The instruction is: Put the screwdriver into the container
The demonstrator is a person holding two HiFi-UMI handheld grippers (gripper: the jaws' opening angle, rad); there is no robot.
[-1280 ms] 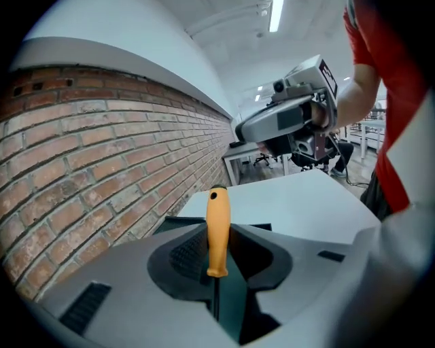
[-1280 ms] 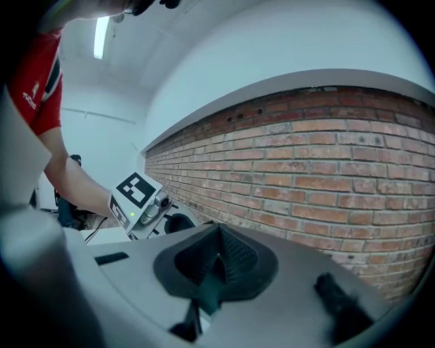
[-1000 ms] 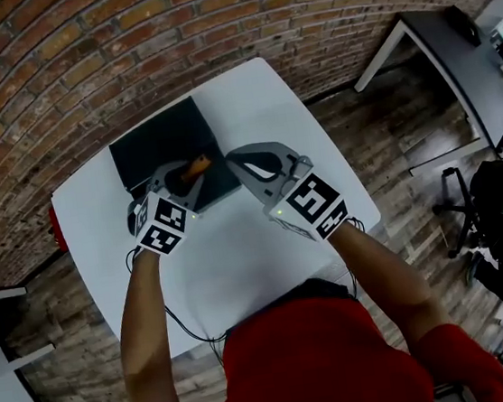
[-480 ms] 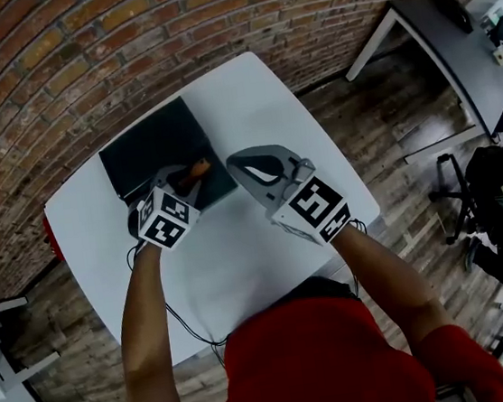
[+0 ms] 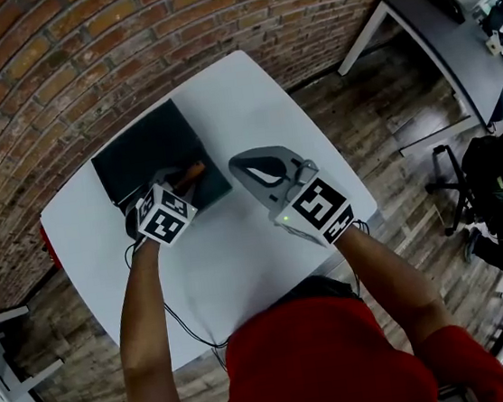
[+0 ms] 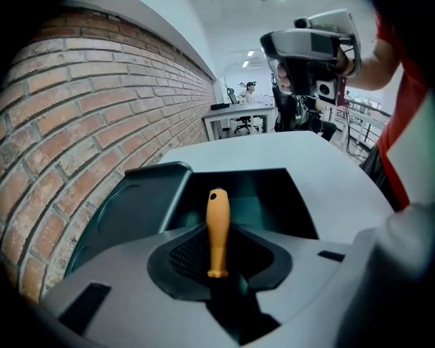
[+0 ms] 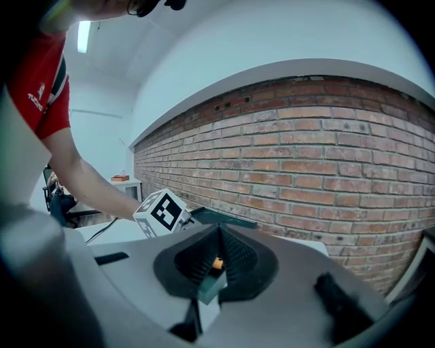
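The screwdriver's orange handle [image 6: 217, 228] points forward over the dark container [image 6: 136, 204], an open box with its lid leaning to the left. My left gripper [image 6: 221, 270] is shut on the screwdriver just behind the handle. From the head view, the handle [image 5: 192, 172] hangs over the near right corner of the container [image 5: 141, 150], with the left gripper [image 5: 177, 185] at its near edge. My right gripper [image 5: 245, 162] hovers above the white table [image 5: 248, 96] just right of the container, jaws together and holding nothing. In the right gripper view its jaws [image 7: 218, 253] face the left gripper's marker cube [image 7: 162, 211].
A brick wall [image 5: 79, 53] runs close behind the table. A cable [image 5: 181, 327] trails off the table's near edge by the left arm. A grey desk [image 5: 451, 44] and an office chair [image 5: 497, 202] stand on the wooden floor to the right.
The left gripper has edged slightly toward the container with the screwdriver still held. The right gripper has hardly moved.
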